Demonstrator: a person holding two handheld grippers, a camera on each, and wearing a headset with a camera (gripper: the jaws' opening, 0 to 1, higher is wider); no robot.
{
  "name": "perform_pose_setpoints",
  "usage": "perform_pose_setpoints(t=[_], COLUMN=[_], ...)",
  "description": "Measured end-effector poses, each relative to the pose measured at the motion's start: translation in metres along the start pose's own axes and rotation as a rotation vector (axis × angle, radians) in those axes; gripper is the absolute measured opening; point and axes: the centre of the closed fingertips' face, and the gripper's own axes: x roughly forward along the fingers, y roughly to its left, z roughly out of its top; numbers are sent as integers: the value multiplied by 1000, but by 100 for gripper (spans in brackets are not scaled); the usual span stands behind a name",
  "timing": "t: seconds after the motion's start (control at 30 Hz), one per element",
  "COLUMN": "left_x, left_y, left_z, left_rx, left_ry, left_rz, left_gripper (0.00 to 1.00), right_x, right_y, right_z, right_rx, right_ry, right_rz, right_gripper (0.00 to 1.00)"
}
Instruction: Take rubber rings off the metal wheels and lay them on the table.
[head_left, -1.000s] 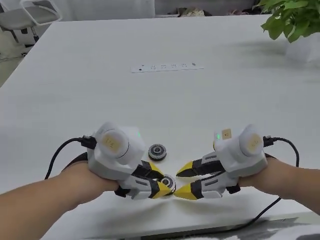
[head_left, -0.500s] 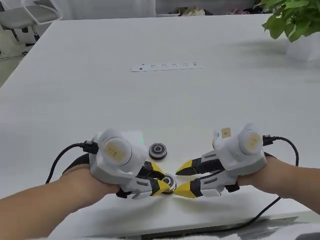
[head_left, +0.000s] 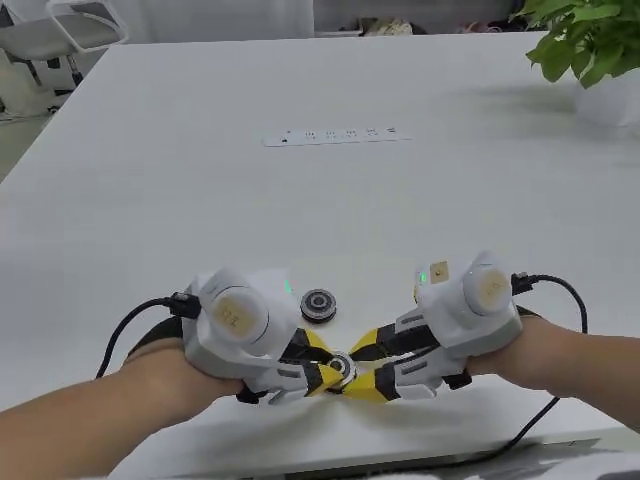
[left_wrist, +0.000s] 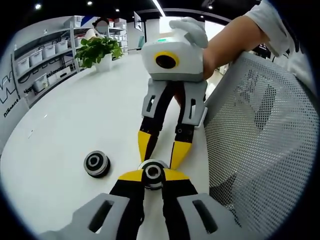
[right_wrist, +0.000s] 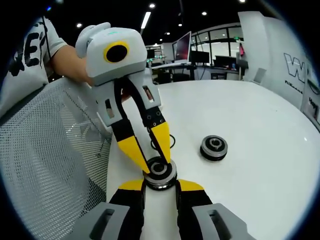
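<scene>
A small metal wheel with a black rubber ring (head_left: 338, 367) hangs just above the table's near edge. My left gripper (head_left: 325, 376) is shut on it from the left. My right gripper (head_left: 358, 368) meets it from the right, its yellow fingertips closed against the wheel's sides. In the left gripper view the wheel (left_wrist: 152, 171) sits between my own tips, and the right gripper (left_wrist: 159, 160) comes down onto it from above. The right gripper view has the same wheel (right_wrist: 160, 171) in its jaws. A second ringed wheel (head_left: 318, 305) lies flat on the white table (head_left: 300, 200), just beyond.
A white power strip (head_left: 337, 136) lies mid-table. A potted plant (head_left: 585, 40) stands at the far right corner. A mesh chair (left_wrist: 260, 140) stands close behind the table's near edge. Black cables trail from both grippers.
My right gripper has moved left and its jaws have closed in around the wheel that the left gripper holds. The second wheel has stayed put.
</scene>
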Motion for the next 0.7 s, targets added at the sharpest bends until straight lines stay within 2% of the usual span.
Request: perform_pose_setpoints(t=[0.5,0.7], left_x=[0,0], left_y=[-1,-1], left_z=[0,0], left_rx=[-7,-8], left_ry=[-1,-1], left_rz=[17,20], left_gripper=[8,8], right_x=[-5,-7], right_y=[0,-1], right_z=[-4,-7], right_rx=[29,55], right_ry=[12,27], right_rz=[-16,-22], right_gripper=[12,4])
